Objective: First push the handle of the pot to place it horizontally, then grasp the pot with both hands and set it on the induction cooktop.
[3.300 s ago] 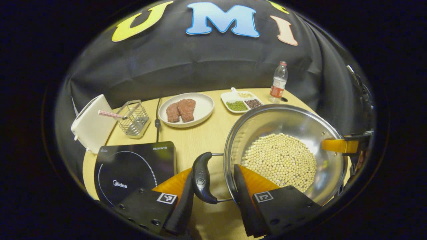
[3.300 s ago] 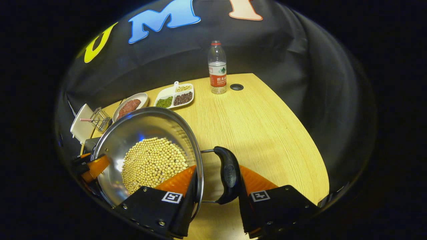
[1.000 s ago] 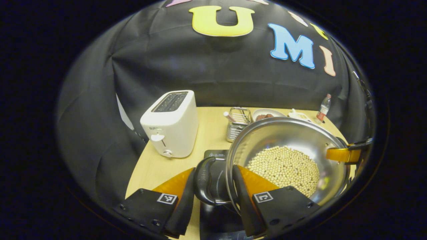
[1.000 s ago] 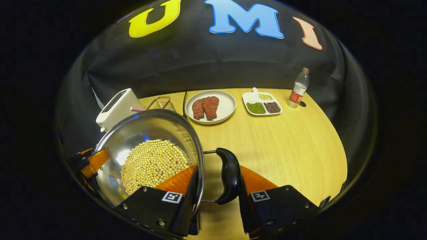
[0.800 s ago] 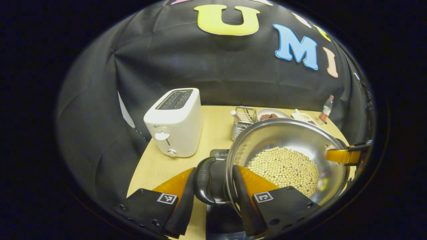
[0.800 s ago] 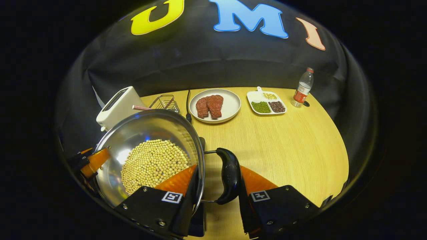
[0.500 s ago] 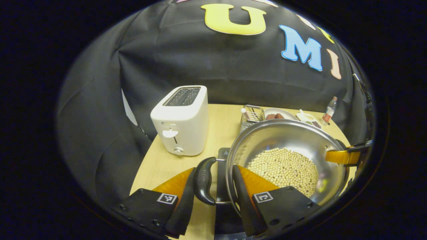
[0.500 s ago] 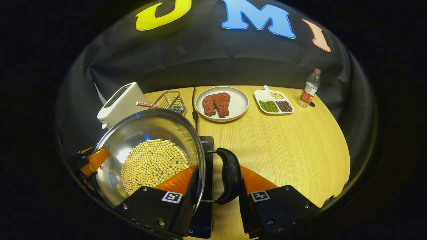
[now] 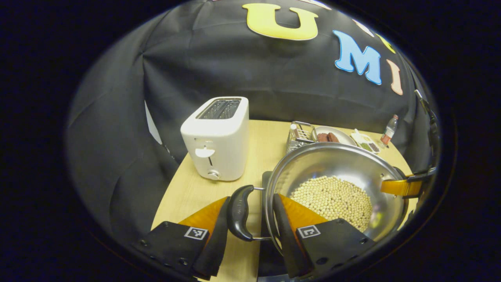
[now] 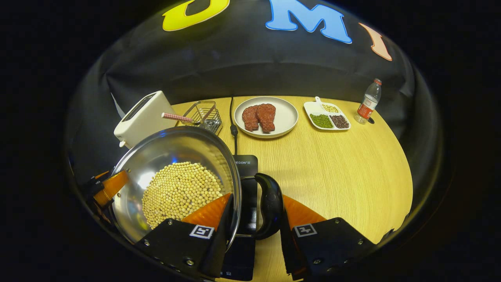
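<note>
A steel pot [image 9: 332, 162] [image 10: 176, 154] with pale beans in it hangs over the black induction cooktop [image 9: 265, 183] [image 10: 246, 166]; I cannot tell whether its base touches. My left gripper [image 9: 250, 201] is shut on the pot's left side, one finger outside the black handle [image 9: 238, 211] and the other inside the wall. The right gripper [image 10: 256, 199] grips the opposite handle [image 10: 270, 207] in the same way. Each gripper also appears across the pot in the other's view: right gripper [image 9: 403, 186], left gripper [image 10: 109, 188]. Most of the cooktop is hidden under the pot.
A white toaster [image 9: 217, 137] [image 10: 143, 117] and a wire basket [image 9: 299, 135] [image 10: 201, 113] stand just behind the cooktop. On the wooden table [image 10: 332, 168] farther back are a plate of meat [image 10: 266, 115], a divided dish [image 10: 327, 115], a bottle [image 10: 368, 102] and a cable [image 10: 233, 125].
Both grippers have carried the pot leftward across the table until it is over the cooktop. The toaster has come closer in the left gripper view. Both grips stay unchanged.
</note>
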A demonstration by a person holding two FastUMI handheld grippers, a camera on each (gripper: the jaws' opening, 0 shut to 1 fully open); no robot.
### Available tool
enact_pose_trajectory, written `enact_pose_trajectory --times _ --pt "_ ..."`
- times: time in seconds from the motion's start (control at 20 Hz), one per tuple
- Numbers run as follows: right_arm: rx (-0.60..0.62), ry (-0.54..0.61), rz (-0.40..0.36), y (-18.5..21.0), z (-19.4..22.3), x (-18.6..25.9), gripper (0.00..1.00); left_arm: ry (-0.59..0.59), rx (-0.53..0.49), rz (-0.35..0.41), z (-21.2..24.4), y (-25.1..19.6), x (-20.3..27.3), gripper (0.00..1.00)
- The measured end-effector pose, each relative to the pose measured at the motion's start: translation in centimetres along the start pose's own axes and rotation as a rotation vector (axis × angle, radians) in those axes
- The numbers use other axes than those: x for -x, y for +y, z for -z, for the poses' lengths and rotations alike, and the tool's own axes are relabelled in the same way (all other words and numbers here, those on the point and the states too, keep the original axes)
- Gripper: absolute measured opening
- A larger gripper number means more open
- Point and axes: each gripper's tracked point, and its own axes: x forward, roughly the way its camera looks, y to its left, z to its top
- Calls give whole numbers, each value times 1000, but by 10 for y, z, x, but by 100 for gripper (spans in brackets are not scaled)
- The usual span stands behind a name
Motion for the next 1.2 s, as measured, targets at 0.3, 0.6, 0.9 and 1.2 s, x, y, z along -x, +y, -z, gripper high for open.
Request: enact_pose_trajectory --times 0.3,0.6,0.9,1.2 --pt "-5 7 2 -3 6 -10 60 -1 0 4 9 1 -7 69" --pt "-3 14 5 -10 18 -17 60 -13 12 13 18 0 -10 65" --pt "-28 21 -27 -11 23 -24 54 -38 26 14 15 -1 -5 65" --pt "60 -95 -44 -21 -4 -3 86 -74 114 -61 13 13 18 97"
